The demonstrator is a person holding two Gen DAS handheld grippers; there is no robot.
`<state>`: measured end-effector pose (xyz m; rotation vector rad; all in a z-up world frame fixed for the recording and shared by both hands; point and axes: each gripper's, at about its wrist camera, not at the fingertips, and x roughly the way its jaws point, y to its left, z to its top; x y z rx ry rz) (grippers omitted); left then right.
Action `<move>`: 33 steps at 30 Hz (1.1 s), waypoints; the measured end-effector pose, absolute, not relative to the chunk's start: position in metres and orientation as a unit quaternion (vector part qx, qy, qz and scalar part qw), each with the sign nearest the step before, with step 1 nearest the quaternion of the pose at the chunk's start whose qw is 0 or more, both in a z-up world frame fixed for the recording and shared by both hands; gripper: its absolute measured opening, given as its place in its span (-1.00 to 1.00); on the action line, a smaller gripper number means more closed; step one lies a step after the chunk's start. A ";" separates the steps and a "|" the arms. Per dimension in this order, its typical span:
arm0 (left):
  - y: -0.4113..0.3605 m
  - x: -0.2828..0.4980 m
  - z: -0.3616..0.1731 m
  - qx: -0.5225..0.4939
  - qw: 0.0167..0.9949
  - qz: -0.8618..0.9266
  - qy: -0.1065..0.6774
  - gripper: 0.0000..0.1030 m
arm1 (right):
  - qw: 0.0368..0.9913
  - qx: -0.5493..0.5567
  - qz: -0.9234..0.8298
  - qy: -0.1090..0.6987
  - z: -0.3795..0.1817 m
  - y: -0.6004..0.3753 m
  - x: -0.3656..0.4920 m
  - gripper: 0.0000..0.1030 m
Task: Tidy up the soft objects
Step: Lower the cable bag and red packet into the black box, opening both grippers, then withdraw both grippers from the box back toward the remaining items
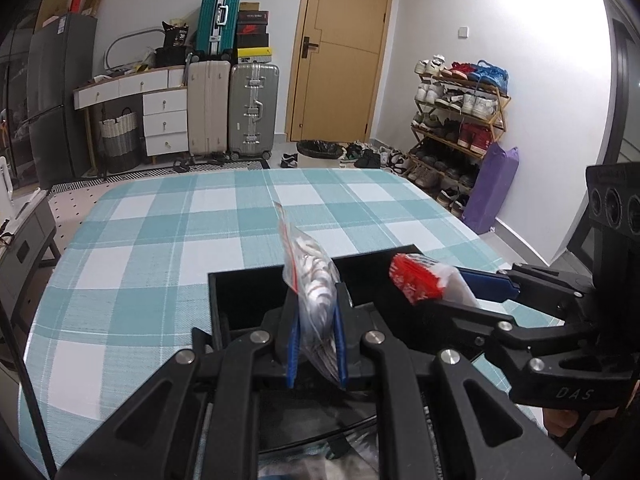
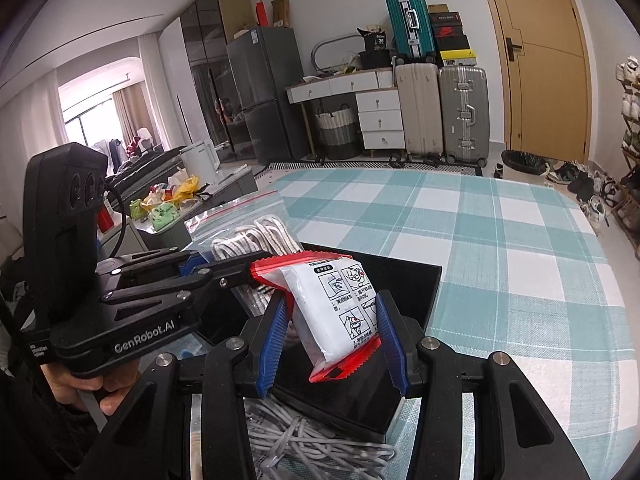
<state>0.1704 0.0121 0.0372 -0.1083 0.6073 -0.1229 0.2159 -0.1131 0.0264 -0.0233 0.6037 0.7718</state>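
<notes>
a clear zip bag (image 1: 314, 292) with a red seal strip, holding coiled striped cord, is pinched upright between the blue ribbed pads of the left gripper (image 1: 316, 320); the jaws are pressed onto its lower half and its top edge sticks up above them. a white sachet (image 2: 344, 312) with red crimped ends and printed instruction panels is seen tilted between the blue pads of the right gripper (image 2: 332, 340); the jaws are only partly closed around it, and whether both pads actually touch it cannot be told. in the left wrist view the sachet's red end (image 1: 416, 280) is seen projecting from the right gripper's tip, just beside the zip bag. both items are held above a black open box (image 1: 240, 296), which is set on the near part of the table (image 1: 160, 240). a tangle of pale grey cable (image 2: 304, 444) is seen under the right gripper, at the box's near edge.

the table is covered by a teal and white checked cloth. beyond it, a wooden door (image 1: 340, 52), a grey suitcase (image 1: 252, 112), a beige suitcase (image 1: 208, 108) and a teal suitcase (image 1: 218, 16) stacked above them are seen against the far wall, with white drawers (image 1: 166, 120) and a woven basket (image 1: 120, 140) to the left. a loaded shoe rack (image 1: 456, 120) and a purple bag (image 1: 494, 188) are placed along the right wall, and a dark fridge (image 2: 264, 92) is seen in the right wrist view.
</notes>
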 end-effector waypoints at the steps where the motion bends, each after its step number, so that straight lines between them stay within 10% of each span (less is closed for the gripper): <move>1: 0.011 0.171 0.036 -0.054 0.950 -0.063 0.300 -0.76 | 0.882 -0.012 0.370 0.291 0.025 -0.112 0.218 -0.14; 16: 0.004 0.173 0.025 -0.066 0.936 -0.073 0.337 -0.63 | 0.889 -0.028 0.355 0.289 0.023 -0.114 0.222 0.00; 20: 0.005 0.164 0.034 -0.051 0.943 -0.060 0.322 0.06 | 0.892 -0.026 0.352 0.281 0.029 -0.124 0.215 0.21; 23: 0.007 0.157 0.040 -0.043 0.946 -0.054 0.317 0.11 | 0.893 -0.023 0.353 0.277 0.031 -0.133 0.207 0.48; 27: 0.013 0.140 0.045 -0.046 0.954 -0.038 0.294 0.96 | 0.898 -0.025 0.342 0.275 0.032 -0.144 0.192 0.84; 33: 0.017 0.122 0.042 -0.036 0.953 -0.012 0.300 1.00 | 0.903 -0.030 0.328 0.276 0.029 -0.152 0.173 0.99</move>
